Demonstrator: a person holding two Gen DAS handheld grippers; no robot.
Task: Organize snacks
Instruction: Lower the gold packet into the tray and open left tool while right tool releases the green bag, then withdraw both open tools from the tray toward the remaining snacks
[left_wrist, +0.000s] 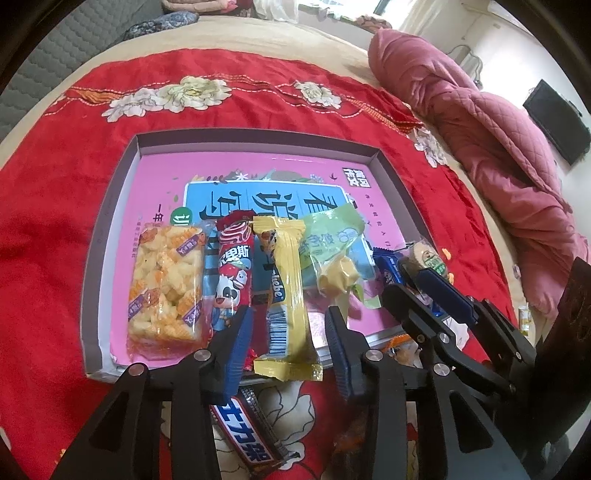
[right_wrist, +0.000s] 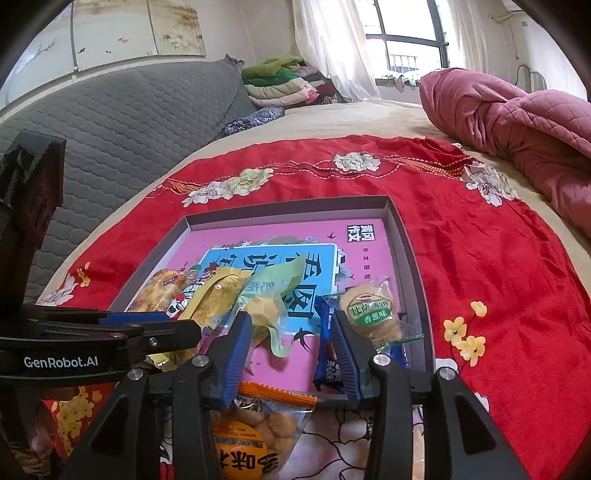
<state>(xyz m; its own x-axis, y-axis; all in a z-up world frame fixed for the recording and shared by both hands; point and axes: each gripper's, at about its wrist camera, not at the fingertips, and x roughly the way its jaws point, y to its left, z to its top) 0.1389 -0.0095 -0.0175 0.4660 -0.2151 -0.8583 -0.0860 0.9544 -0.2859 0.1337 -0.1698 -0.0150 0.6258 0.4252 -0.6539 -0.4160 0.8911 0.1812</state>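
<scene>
Now both your grippers stand released over the tray's (left_wrist: 110, 206) near edge: left gripper (left_wrist: 290, 325) straddles the yellow wafer pack (left_wrist: 288, 295) lying in the tray, right gripper (right_wrist: 290, 341) apart, blue packet (right_wrist: 327, 354) against one finger.

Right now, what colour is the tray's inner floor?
Pink, with a blue printed panel in the middle; the tray shows best in the left wrist view.

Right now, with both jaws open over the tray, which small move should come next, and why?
Probably draw the left gripper back and clear of the yellow packet. The packet lies flat in the tray beside the others, between open jaws that do not press it.
</scene>
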